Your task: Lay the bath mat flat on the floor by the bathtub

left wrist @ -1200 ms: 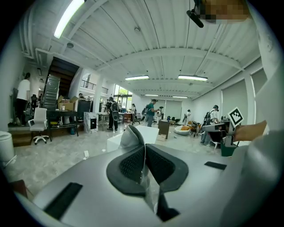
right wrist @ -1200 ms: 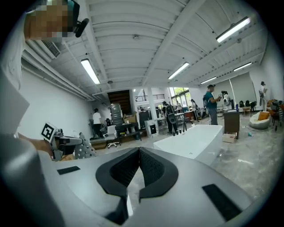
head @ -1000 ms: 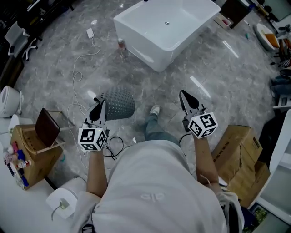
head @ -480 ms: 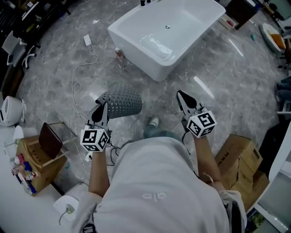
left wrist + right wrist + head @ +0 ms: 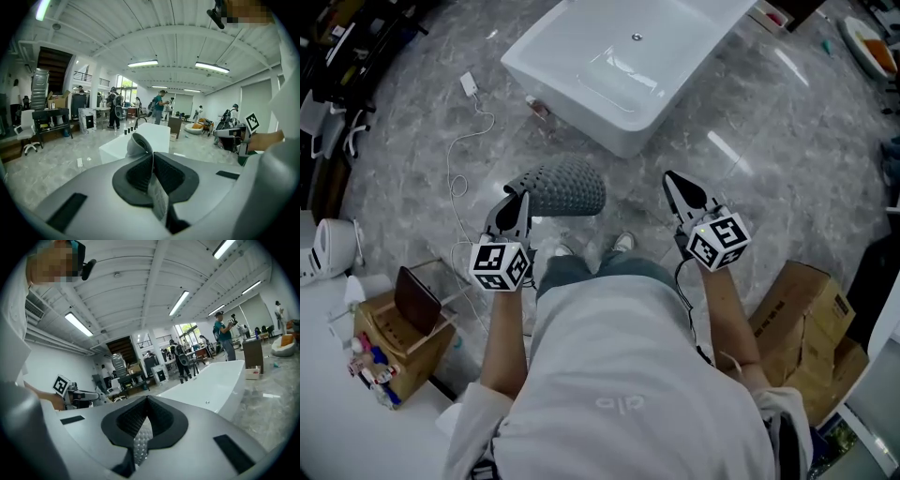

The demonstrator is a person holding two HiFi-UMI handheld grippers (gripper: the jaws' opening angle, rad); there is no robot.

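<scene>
The white bathtub [image 5: 619, 56] stands on the grey marble floor ahead of me; it also shows as the bathtub [image 5: 140, 140] and the bathtub [image 5: 211, 385] in the gripper views. My left gripper [image 5: 517, 197] is shut on the grey dotted bath mat [image 5: 567, 186], which bulges forward and to the right of it above the floor. A curled mat edge [image 5: 138, 145] rises between its pads. My right gripper [image 5: 673, 185] is held level with the left and is shut. A dotted grey strip of mat [image 5: 139, 441] is pinched in its pads, though the head view shows no mat there.
Cardboard boxes [image 5: 802, 314] sit at the right, and a wooden crate [image 5: 389, 337] with bottles at the left. A white cable with its adapter [image 5: 469, 84] trails across the floor left of the tub. A small bottle [image 5: 536, 105] stands by the tub's corner. People stand far off.
The person has stepped toward the tub, which now sits nearer and higher in the head view. The mat has swung forward and risen with the left gripper. Both grippers stay shut.
</scene>
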